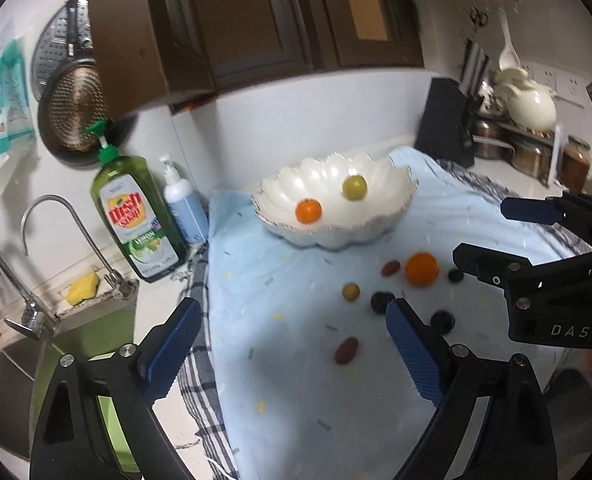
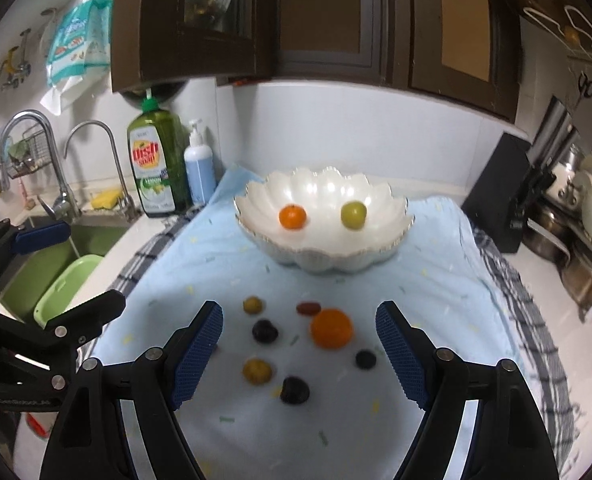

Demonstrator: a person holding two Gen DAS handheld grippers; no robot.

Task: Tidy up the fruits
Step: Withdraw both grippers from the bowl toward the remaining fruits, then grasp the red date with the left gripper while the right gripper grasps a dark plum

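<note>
Both tongs stand released with nothing between their pads: your left tongs (image 1: 292, 354) hover over the near edge of the light blue cloth (image 1: 296, 400), your right tongs (image 2: 299, 354) over the loose fruit itself. On that cloth, which covers the tabletop, lie a large orange (image 2: 331, 328), a red date-like fruit (image 2: 308, 308) just behind it, two yellow-green fruits (image 2: 252, 305) and three dark plums (image 2: 264, 331), all apart from one another. Behind them stands the white scalloped bowl (image 2: 387, 204), which holds a small orange (image 2: 292, 217) and a green fruit (image 2: 353, 216), well separated. Judged from their shape, every piece is round, light and liable to roll or squirt out of a pinch; the plums look soft-skinned and will likely bruise. You should take each across its widest girth, pads level, with modest pressure. The bowl looks like ceramic and brittle at its rim, so lower fruit in; do not drop it.
</note>
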